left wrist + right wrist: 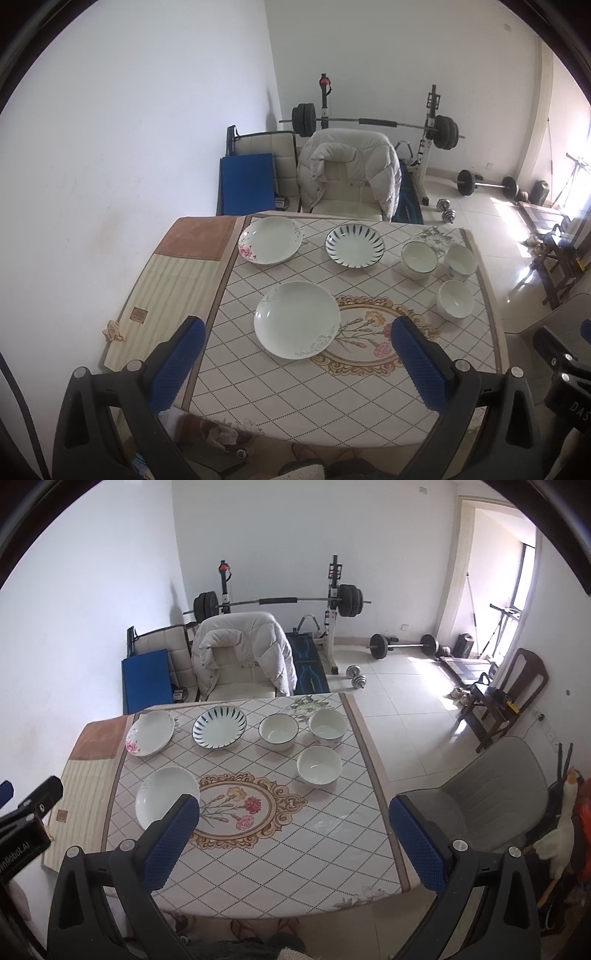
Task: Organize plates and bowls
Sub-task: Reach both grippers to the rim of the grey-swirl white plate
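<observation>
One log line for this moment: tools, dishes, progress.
left tool: open, empty | right tool: open, empty | plates: three, apart | bowls: three, apart | table | stacking: not begun

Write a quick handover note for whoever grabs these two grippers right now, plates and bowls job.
Left gripper: open, empty, above the near edge of the table.
Right gripper: open, empty.
Three plates lie apart: plain white plate nearest, pink-flower plate and blue-striped plate at the far side.
Three bowls cluster at the far right, unstacked.
Done: nothing.
Left: everything.
</observation>
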Tool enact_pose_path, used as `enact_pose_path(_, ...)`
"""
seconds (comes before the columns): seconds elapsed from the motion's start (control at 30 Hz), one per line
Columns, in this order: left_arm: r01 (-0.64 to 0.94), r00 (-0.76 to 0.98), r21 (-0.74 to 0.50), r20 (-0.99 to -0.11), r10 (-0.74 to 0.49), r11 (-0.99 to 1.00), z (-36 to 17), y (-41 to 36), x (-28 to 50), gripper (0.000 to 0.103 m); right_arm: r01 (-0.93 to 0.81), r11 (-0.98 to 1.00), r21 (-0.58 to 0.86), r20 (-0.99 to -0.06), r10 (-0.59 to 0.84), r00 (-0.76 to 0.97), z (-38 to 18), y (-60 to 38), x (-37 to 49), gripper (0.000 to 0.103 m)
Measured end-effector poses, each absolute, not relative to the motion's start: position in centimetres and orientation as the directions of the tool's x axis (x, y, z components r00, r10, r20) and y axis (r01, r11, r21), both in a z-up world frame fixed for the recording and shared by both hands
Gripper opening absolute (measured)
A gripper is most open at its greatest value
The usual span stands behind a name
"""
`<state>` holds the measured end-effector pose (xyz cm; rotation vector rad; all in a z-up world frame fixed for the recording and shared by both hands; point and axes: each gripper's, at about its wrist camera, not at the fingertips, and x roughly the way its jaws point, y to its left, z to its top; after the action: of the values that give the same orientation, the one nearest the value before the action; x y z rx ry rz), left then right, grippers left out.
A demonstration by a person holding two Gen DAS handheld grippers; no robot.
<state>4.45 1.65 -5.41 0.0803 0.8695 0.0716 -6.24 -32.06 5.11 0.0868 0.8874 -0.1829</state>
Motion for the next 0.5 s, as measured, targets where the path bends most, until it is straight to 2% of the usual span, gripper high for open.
enact_pose_path(0.13,-0.081,0.573,0.151,-0.802,0.17,0.985,-10.4,4.2,8.4,0.103,0.077,0.996,0.053,-0.846,0.004,0.533,-0.8,-30.9,-1.4,0.103)
enact_pose_path(0.23,-0.082,0.484,0.16,-0.857,0.18,0.984,-14.7,6.3,11.5,0.103,0.038,0.993,0.108,-0.886,0.079,0.456,-6.1,-29.6,2.9,0.103)
enact_pose_path(0.37,-0.062,0.358,0.143,-0.92,0.156,0.988,-20.9,9.2,16.3,0.102,0.015,0.987,0.163,-0.918,0.146,0.368,-13.4,-27.1,8.9,0.103)
enact_pose_path(0.5,-0.028,0.242,0.083,-0.967,0.087,0.996,-26.4,12.1,21.3,0.094,0.01,0.978,0.208,-0.946,0.199,0.256,-20.8,-23.9,14.9,0.102)
